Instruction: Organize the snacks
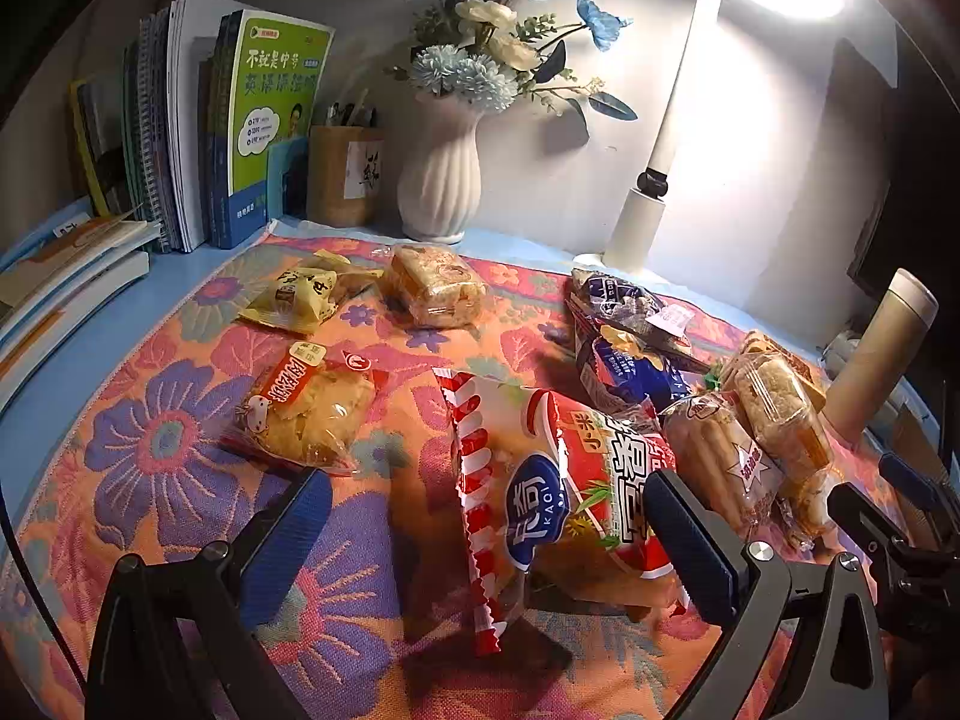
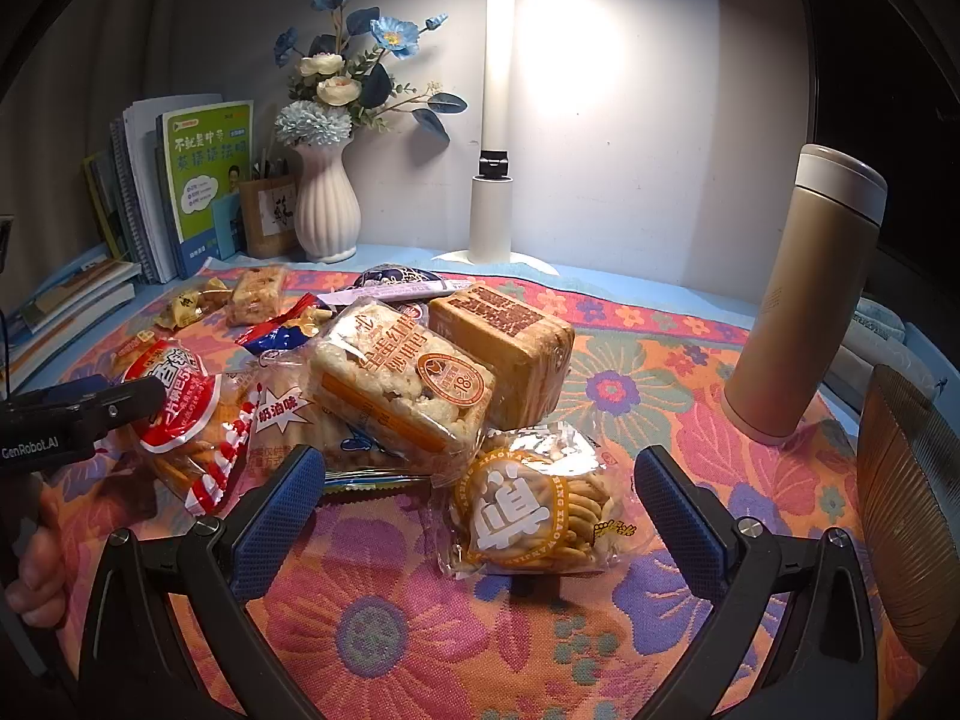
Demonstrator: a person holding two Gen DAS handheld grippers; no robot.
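1. Since both grippers stand wide open with nothing between their blue pads, neither has hold of a snack yet — the left gripper (image 1: 489,540) straddles the red-and-white striped packet (image 1: 540,480), which lies on the floral cloth (image 1: 150,450) between the fingers and seems to be the intended pick.
2. The right gripper (image 2: 480,516) hangs open over the round clear bag of small biscuits (image 2: 534,516), which sits on the cloth at the near edge of the pile.
3. Most snacks are already heaped together in the middle: a rice-cake bar (image 2: 402,390) leans on a brown wrapped cake (image 2: 510,348), with a blue packet (image 2: 282,330) behind. That looks like the gathering spot.
4. Three stragglers lie well apart toward the books (image 1: 180,132) — a yellow packet (image 1: 300,294), a clear-wrapped square cake (image 1: 435,288) and a red-labelled pastry bag (image 1: 306,408). I judge these still need bringing in.
5. A vase (image 1: 441,180), a lamp (image 1: 660,150) and a gold flask (image 2: 810,300) stand along the back and side, clear of the pile; the flask is tall and could tip if the right gripper swings wide.
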